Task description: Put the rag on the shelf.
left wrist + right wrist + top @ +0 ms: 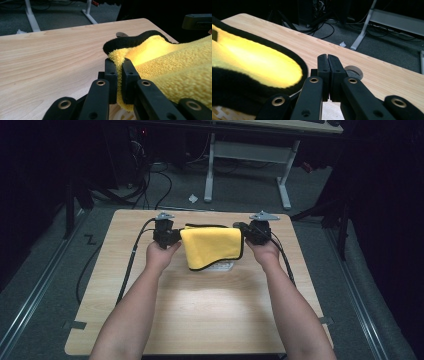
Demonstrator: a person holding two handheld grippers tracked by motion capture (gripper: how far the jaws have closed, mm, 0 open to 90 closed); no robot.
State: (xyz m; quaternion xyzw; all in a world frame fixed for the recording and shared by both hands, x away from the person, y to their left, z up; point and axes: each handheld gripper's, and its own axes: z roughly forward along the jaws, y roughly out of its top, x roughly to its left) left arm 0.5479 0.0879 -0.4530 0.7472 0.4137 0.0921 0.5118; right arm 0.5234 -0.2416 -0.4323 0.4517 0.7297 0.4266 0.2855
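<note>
Now both grippers flank the cloth (212, 247): left gripper (119, 72) pinches its nine-o'clock edge, right gripper (328, 65) jaws pressed together, cloth beside them.

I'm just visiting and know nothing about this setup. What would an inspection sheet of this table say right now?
Surface: light wooden table, bare toward the person.
Job's things: folded yellow cloth with a black edge, held between both grippers.
Clutter: small pale patterned piece under the cloth; small round disc on the wood.
Grippers: left gripper shut on the cloth's edge; right gripper jaws pressed together beside the cloth, grip on it unclear.
Cables: black cable trails from the left gripper across the table.
Surroundings: dark room, white desk frame, floor wires, paper scrap.
</note>
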